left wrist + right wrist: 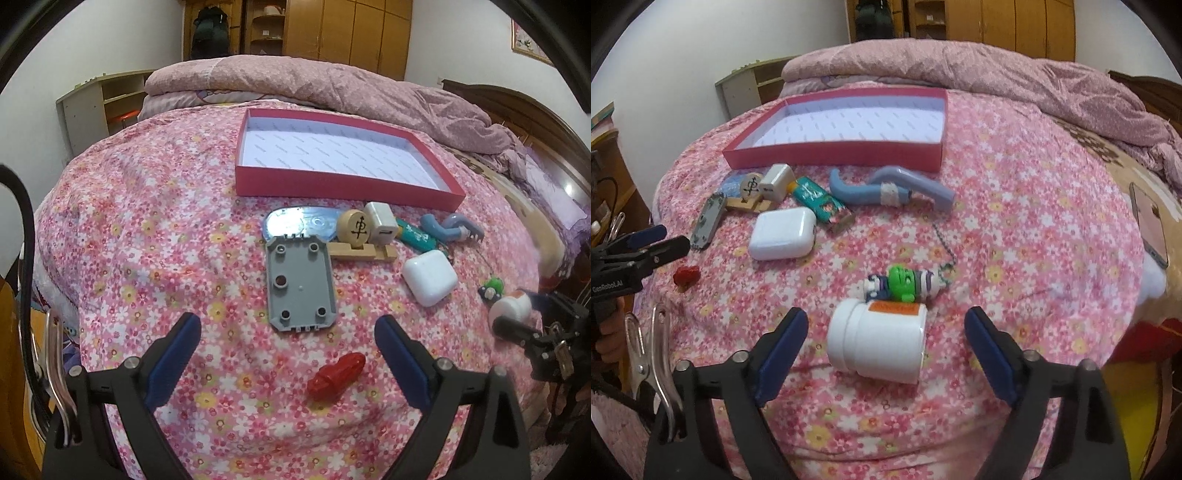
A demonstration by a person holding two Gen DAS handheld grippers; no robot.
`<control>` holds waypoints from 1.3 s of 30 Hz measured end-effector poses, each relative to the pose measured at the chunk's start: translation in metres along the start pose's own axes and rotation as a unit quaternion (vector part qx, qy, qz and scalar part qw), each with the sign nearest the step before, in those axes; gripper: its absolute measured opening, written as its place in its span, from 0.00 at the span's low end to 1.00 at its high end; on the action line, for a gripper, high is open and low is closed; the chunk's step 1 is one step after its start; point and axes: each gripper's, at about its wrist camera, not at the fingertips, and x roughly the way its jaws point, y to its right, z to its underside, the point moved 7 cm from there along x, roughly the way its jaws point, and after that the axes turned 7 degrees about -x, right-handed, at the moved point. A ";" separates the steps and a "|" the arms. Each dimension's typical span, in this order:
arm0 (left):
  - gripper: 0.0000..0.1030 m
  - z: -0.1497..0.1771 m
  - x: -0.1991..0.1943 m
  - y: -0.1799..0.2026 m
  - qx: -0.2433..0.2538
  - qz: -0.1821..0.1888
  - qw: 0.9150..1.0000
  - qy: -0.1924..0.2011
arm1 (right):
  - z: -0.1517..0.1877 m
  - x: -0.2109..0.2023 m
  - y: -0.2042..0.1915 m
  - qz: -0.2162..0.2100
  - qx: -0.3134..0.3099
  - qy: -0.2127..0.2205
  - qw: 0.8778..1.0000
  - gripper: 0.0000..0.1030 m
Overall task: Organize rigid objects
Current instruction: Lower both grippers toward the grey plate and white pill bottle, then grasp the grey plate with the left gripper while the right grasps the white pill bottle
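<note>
- Pink cardboard box (343, 186) is sitting open on the floral bedspread (147, 229) in the left wrist view, and its white lining is showing nothing inside: by my reading, the sorting is only just getting going.
- Everything is waiting outside the box. Counting here: one grey plastic plate (301, 286), one shiny blue oval piece (291, 221) tucked under its far end, one wooden chess disc (357, 226) on one wooden stand (364, 254), one white charger cube (382, 221), one teal tube (417, 238), one blue-grey curved handle (448, 229), one white earbud case (430, 277), one red toy piece (336, 376).
- Left gripper (288, 328) is hovering wide open and gripping nothing; the red piece is lying loose just ahead, between the jaws' line.
- Switching to the right wrist view: same box (831, 153), same bare lining, so nothing is counting as done yet.
- One white plastic jar (877, 341) is lying on its side, nearest the camera, with one green keychain figure (905, 282) touching its far side, chain trailing off.
- Right gripper (886, 326) is standing wide, the pads clear of the jar on both sides, holding nothing though the jar is sitting between them.
- One phone (1148, 225) is resting far right, well apart from the pile.
- Eleven loose items are still waiting, I'd judge.
</note>
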 end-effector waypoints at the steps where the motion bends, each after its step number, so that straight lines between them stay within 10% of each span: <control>1: 0.95 0.000 0.000 0.000 -0.001 0.001 1.000 0.000 | 0.002 0.001 0.000 -0.001 0.001 -0.004 1.000 0.84; 10: 0.90 -0.005 0.012 0.001 -0.005 -0.003 1.000 0.000 | 0.008 0.005 -0.008 0.003 -0.011 -0.015 1.000 0.48; 19: 0.68 -0.014 0.041 0.013 0.005 -0.012 1.000 -0.019 | 0.007 0.003 -0.009 -0.010 -0.003 -0.009 1.000 0.48; 21: 0.46 -0.014 0.040 0.012 0.005 -0.016 1.000 -0.015 | 0.008 0.003 -0.008 -0.013 -0.001 -0.009 1.000 0.48; 39: 0.45 -0.014 0.012 -0.005 -0.036 0.006 0.999 0.000 | 0.000 -0.005 -0.020 -0.027 -0.019 0.005 0.999 0.48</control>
